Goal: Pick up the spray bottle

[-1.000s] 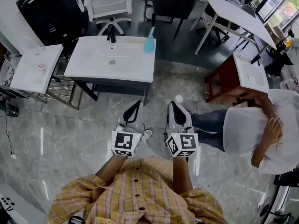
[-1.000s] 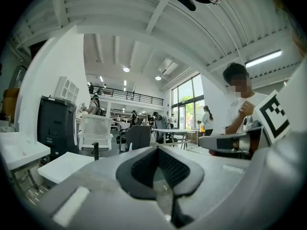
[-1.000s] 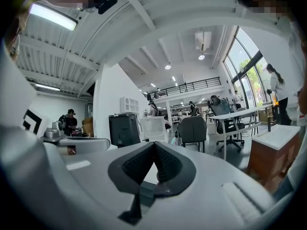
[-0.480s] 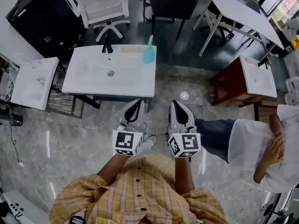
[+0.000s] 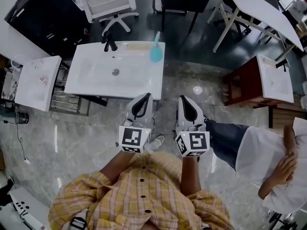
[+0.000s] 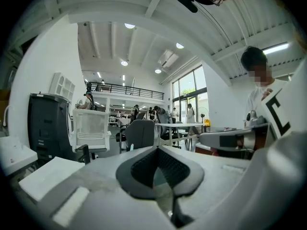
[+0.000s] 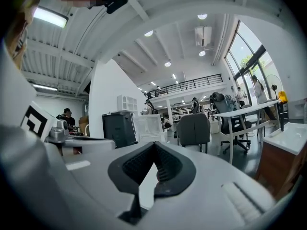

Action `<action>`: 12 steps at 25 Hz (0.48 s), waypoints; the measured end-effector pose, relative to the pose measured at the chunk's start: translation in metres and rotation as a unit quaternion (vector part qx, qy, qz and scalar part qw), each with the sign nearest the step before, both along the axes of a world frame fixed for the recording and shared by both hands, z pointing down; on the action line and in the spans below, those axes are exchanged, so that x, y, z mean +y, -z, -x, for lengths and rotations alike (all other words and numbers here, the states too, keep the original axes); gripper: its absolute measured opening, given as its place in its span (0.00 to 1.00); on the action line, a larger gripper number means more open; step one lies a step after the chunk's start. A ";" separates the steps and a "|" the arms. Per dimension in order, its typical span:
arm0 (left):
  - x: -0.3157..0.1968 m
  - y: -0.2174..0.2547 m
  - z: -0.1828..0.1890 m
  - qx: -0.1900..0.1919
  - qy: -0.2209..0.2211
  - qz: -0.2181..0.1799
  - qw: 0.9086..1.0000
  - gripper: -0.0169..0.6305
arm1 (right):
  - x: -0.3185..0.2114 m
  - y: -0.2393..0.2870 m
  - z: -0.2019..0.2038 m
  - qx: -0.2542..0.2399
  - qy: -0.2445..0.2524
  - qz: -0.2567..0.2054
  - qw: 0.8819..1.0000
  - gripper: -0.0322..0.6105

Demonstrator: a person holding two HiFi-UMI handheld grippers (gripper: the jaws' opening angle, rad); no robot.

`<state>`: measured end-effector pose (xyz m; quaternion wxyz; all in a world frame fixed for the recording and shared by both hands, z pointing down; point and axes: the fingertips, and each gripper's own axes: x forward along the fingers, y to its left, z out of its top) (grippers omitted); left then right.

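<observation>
The teal spray bottle (image 5: 155,51) stands upright at the far right corner of a white sink counter (image 5: 91,83) in the head view. My left gripper (image 5: 144,98) and right gripper (image 5: 184,100) are held side by side over the floor, just short of the counter's near right corner, both pointing roughly level toward it. Each is shut with nothing between its jaws. In the left gripper view the shut left gripper (image 6: 156,150) hides most of the counter. In the right gripper view the shut right gripper (image 7: 153,146) faces the room.
A black faucet (image 5: 110,43) stands at the back of the counter. A second white basin (image 5: 33,80) is to the left, and a red-brown cabinet (image 5: 242,83) to the right. A person in white (image 5: 268,159) stands at the right. Chairs and a white table (image 5: 261,8) lie beyond.
Both grippers have moved forward together toward the sink counter, which now lies closer to their tips. Their jaws have stayed shut.
</observation>
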<state>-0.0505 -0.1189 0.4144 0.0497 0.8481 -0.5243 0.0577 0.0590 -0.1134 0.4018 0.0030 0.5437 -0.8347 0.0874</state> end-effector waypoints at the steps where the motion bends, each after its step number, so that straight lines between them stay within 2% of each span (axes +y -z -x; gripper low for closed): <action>1: -0.002 -0.001 -0.001 -0.001 0.001 0.001 1.000 0.02 | -0.002 -0.001 -0.002 -0.001 0.000 0.001 1.000 0.05; 8: -0.019 -0.008 -0.004 -0.023 0.002 0.004 1.000 0.02 | -0.017 -0.011 -0.005 -0.009 0.002 0.012 1.000 0.05; 12: -0.034 -0.014 -0.006 -0.023 -0.001 0.011 1.000 0.02 | -0.028 -0.019 -0.003 -0.008 0.002 0.021 1.000 0.05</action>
